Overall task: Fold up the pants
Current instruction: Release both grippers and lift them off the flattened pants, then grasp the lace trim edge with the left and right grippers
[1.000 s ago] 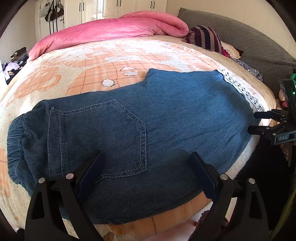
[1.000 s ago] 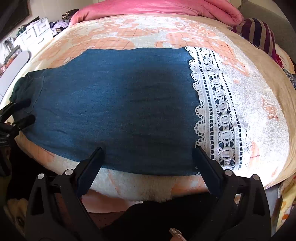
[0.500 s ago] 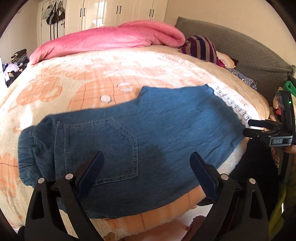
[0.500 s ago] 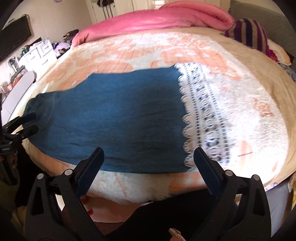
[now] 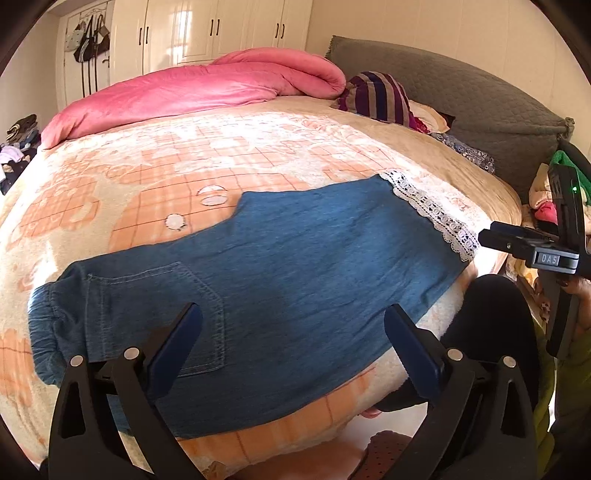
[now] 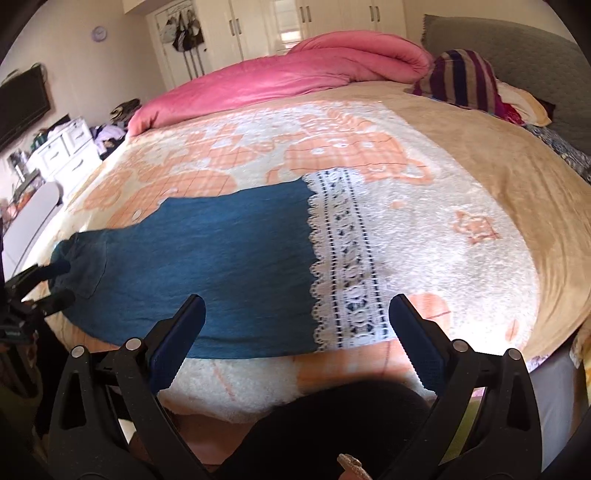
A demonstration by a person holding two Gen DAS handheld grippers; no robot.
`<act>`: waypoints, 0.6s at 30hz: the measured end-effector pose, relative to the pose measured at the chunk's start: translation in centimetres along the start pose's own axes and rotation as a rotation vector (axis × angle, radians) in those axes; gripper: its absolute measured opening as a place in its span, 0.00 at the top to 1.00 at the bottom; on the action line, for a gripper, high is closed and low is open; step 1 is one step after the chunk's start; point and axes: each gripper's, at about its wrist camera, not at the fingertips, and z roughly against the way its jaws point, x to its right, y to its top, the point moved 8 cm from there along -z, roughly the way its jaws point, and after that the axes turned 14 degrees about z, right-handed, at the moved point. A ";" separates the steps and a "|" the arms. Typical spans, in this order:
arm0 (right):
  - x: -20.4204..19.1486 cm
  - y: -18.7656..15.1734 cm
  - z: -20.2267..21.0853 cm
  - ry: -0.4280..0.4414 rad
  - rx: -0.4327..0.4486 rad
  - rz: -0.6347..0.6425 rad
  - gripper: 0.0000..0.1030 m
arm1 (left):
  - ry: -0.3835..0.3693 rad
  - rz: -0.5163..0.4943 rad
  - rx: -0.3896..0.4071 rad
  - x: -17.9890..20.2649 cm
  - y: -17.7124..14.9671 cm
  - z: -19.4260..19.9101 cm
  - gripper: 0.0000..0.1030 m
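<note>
Gripper [image 5: 291, 325] splayed over denim pants [image 5: 277, 266] (lace-hemmed).

A sunlit bed [image 5: 258, 155] with an orange-patterned blanket fills the room, a pink quilt [image 5: 192, 92] and grey headboard [image 5: 461, 96] at its far side, white wardrobes [image 5: 207, 29] behind and a white dresser [image 6: 64, 151] beside a dark wall-mounted screen [image 6: 20, 107].

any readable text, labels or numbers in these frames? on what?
"DAS": small plate on the right gripper body, seen in the left wrist view.
Wall clock: face too small and blurred to read.
Nothing readable on the denim pants or the blanket.
</note>
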 end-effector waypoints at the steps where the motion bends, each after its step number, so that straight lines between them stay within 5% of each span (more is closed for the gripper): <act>1: 0.4 -0.1 0.1 -0.007 0.006 -0.009 0.09 | -0.001 -0.003 -0.001 0.2 0.0 0.0 0.04; 18: 3.3 -0.8 0.9 -0.047 0.036 -0.095 0.09 | -0.040 -0.112 0.004 6.0 3.5 -3.0 0.04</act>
